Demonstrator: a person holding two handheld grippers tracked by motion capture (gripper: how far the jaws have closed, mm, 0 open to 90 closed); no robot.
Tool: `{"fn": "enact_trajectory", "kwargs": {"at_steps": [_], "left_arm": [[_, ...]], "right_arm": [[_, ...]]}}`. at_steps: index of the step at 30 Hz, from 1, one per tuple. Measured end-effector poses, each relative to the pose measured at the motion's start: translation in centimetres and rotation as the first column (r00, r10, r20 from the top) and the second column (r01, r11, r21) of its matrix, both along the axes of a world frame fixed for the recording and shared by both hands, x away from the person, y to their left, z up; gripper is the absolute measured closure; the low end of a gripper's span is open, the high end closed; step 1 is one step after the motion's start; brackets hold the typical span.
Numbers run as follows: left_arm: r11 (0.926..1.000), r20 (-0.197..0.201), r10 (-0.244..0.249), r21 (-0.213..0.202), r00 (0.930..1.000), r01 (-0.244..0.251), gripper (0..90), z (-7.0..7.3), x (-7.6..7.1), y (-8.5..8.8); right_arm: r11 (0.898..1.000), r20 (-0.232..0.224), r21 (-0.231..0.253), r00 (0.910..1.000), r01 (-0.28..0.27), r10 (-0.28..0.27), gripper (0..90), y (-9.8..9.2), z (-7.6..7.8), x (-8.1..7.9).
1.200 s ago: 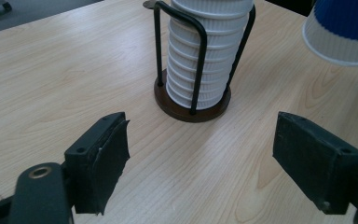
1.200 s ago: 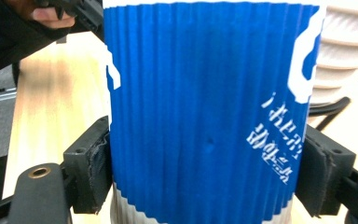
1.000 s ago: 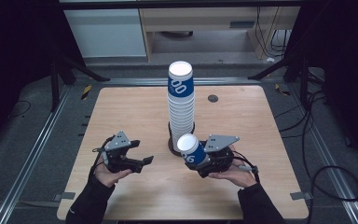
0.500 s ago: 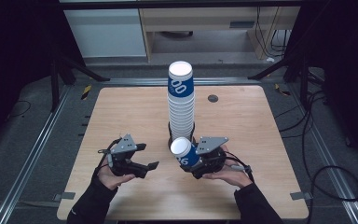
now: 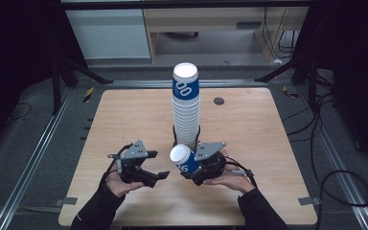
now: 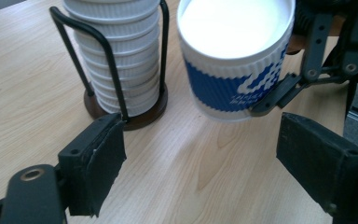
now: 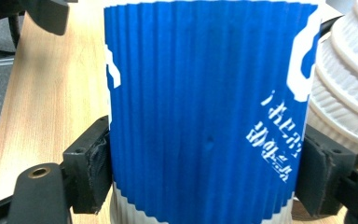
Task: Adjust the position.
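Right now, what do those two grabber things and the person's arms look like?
Both are black. The left gripper and right gripper each carry a grey three-cornered plate on top and trail a thin black cable. The left gripper's jaws end in flat, square black pads, and a round brass-coloured ring sits in the metal below. The person wears dark long sleeves.

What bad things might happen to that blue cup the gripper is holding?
1. The right hand-held gripper squeezes the ribbed blue cup from both sides; pressing harder might dent it.
2. The cup is tilted above the table; if the grip slips, it could drop and roll.
3. The tall cup stack in its wire holder is close behind; a bump might rock it.
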State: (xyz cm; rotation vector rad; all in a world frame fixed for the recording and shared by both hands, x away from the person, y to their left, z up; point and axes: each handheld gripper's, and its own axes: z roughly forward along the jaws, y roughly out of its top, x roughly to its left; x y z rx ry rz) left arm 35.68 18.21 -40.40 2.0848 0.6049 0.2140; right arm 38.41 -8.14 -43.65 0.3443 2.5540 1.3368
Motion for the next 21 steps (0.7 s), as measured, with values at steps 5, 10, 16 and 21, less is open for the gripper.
{"fn": "enact_trajectory", "kwargs": {"at_steps": [5, 10, 16, 21], "left_arm": [[0.9997, -0.018, -0.021, -0.015, 0.9996, 0.020, 14.3, 0.0, 0.1, -0.3], [0.9994, -0.020, -0.033, -0.011, 0.9992, 0.033, 13.9, 0.0, 0.1, -0.8], [0.9994, -0.023, -0.034, 0.002, 0.9992, 0.034, 13.7, -0.1, 0.2, -1.5], [0.9990, -0.019, -0.036, 0.025, 0.9992, 0.036, 14.1, -0.1, 0.2, -2.2]], "right_arm": [[1.000, 0.003, -0.018, 0.9999, -0.013, 0.013, 20.0, 0.5, -0.3, 0.0], [0.999, 0.003, -0.026, 0.9996, -0.029, 0.029, 20.0, 1.1, -0.5, -0.2], [0.999, 0.004, -0.024, 0.9990, -0.045, 0.045, 20.0, 1.5, -0.6, -0.4], [0.997, 0.006, -0.031, 0.9979, -0.065, 0.065, 20.0, 2.1, -0.7, -0.7]]}}
